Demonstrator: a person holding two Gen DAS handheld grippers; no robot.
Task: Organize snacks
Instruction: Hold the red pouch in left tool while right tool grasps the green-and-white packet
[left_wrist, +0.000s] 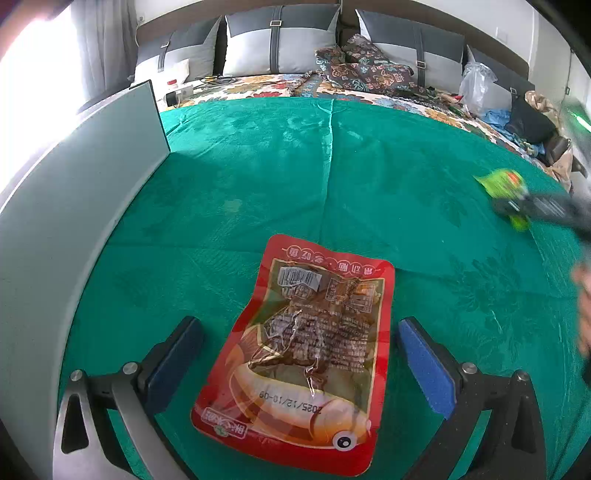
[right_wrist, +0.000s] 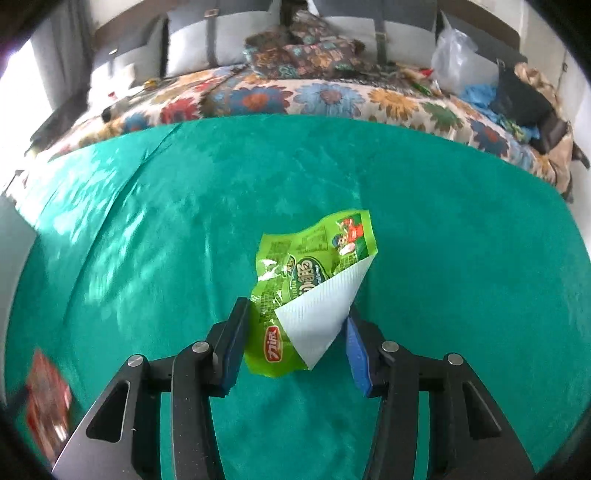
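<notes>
Green snack packet (right_wrist: 295, 295), corner folded, shows white lining.

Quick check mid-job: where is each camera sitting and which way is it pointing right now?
Left wrist: rides the left tongs, facing the bed's pillows; open fingers straddle the red snack packet; a hand shows at the right edge.
Right wrist: rides the right tongs, same heading, gripping the green snack packet.
Shared: green cloth, both packets, floral bedspread.

Red fish-print snack pouch (left_wrist: 295, 354) flat on green cloth; green snack packet (right_wrist: 310, 291) crumpled, corner folded.
</notes>
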